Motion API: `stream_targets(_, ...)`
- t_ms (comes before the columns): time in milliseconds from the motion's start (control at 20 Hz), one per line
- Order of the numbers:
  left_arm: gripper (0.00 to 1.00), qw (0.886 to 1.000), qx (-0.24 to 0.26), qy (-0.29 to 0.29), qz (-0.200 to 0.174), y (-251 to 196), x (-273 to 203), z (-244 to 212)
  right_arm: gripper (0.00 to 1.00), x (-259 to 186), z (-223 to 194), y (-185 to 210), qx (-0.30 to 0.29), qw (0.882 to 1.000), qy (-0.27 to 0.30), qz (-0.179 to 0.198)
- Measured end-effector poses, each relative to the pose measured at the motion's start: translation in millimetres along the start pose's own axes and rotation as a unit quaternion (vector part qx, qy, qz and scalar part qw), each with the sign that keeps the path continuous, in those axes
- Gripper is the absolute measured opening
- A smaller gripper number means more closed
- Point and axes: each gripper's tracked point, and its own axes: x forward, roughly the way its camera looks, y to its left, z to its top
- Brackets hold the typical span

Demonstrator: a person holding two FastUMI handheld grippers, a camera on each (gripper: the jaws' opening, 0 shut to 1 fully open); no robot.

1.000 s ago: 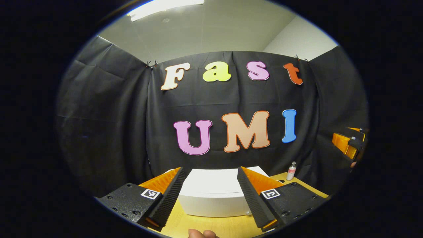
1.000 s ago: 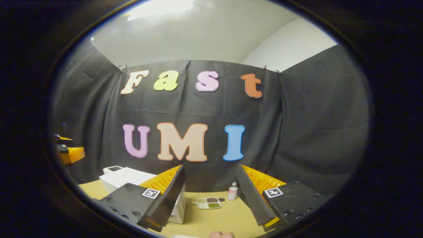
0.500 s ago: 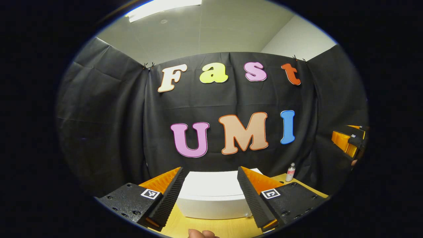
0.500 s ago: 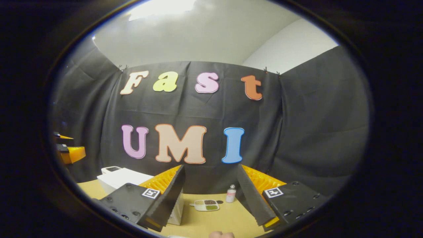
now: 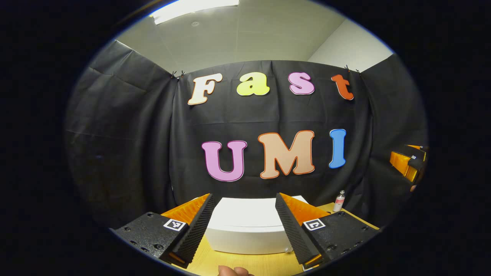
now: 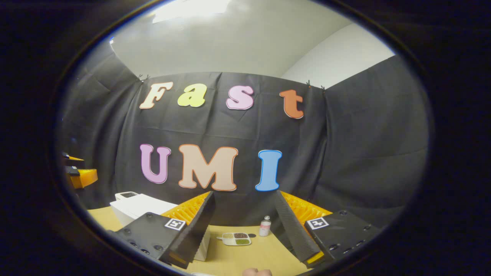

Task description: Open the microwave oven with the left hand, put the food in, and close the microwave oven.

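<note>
Both sets of jaws stand wide apart with nothing between them. Your left gripper (image 5: 242, 226) hangs above the counter (image 5: 245, 262), looking straight at the white microwave oven (image 5: 247, 226), which sits closed on the wood against the black cloth wall. Its flat top and rounded front edge show in the gap between your 2 fingers (image 5: 193, 230), and neither finger touches it. A small bottle (image 5: 339, 201) with a pale cap stands upright on the counter to the right of the microwave oven, near the cloth. At the far right edge of the left gripper view you see your other gripper (image 5: 408, 163) held well clear of the counter.

Your right gripper (image 6: 243, 226) also hovers above the counter, aimed between the microwave oven (image 6: 138, 207) on its left and the bottle (image 6: 264, 227) just ahead. The food (image 6: 234, 239) is a white tray with 3 compartments, holding pale, dark and green portions; it lies flat on the counter between the microwave oven and the bottle, apart from both and framed by your open fingers. A fingertip (image 6: 257, 272) shows at the bottom edge.
</note>
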Motion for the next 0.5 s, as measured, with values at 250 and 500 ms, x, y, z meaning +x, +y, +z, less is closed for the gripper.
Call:
stream_targets(250,0.94,1.0,-0.002,0.007,-0.001,-5,6,-19,0.96,-1,2,0,-0.001,1.0,-0.004,0.003)
stream_targets(500,0.94,0.999,-0.03,0.032,-0.022,-34,21,-66,0.96,-5,4,-1,0.002,1.0,-0.006,0.004)
